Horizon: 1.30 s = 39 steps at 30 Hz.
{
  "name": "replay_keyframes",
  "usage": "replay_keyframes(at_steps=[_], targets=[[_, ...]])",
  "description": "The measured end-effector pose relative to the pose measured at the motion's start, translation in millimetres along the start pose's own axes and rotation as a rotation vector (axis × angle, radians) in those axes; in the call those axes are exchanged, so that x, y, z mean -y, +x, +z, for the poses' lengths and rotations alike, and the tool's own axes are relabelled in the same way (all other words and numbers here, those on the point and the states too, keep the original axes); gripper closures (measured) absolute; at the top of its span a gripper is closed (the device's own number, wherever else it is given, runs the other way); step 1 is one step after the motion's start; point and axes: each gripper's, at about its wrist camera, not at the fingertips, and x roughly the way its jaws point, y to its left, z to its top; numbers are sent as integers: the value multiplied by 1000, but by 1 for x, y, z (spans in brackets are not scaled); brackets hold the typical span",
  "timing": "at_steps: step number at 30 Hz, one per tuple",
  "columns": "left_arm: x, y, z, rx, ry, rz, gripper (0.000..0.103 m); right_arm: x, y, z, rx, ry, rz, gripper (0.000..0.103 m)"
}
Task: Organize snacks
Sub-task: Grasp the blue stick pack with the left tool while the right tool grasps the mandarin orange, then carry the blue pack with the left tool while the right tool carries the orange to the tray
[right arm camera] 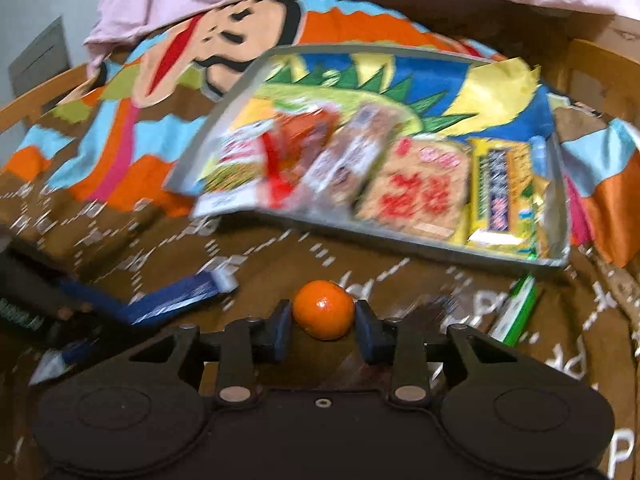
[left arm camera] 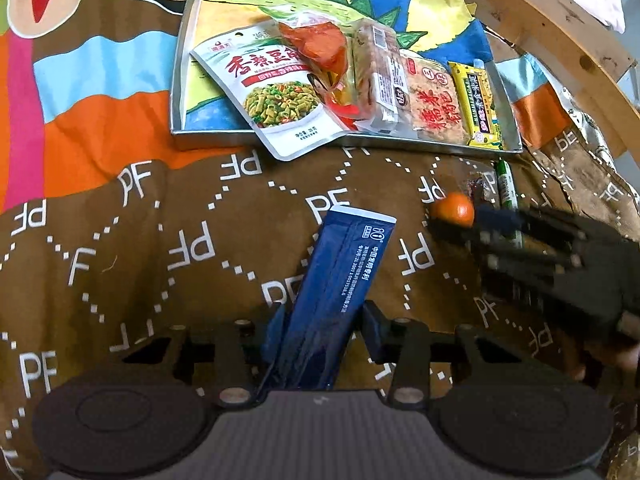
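Left gripper [left arm camera: 320, 332] is clenched on a long dark-blue foil packet [left arm camera: 340, 276], gripped near its lower end. Right gripper [right arm camera: 322, 328] grasps a small round orange fruit [right arm camera: 324, 314] between its pads. The grey metal tray [left arm camera: 178, 80] of snacks lies ahead of both. Risks: the smooth fruit could roll free; the packet, held low, may sag or pivot in transit.

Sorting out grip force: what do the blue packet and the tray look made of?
Blue packet: glossy plastic or foil film, judging by its sheen and flat sealed end. Tray: likely thin sheet metal, with dull grey, straight folded walls.
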Motion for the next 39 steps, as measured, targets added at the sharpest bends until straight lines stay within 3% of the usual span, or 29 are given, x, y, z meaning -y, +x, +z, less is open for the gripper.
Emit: replay_keyframes(at_steps=[9,28,39], targets=[[9,-13,-3,9,-27,12,58,-27,-23,-14,-32,-66,63,68],[16,-40,12,119,-55,38,59,-31,-63,-2,64,-96,55,68],[8,-45,67,269,-122,37,59,-13,-57,22,135,-74,22,68]])
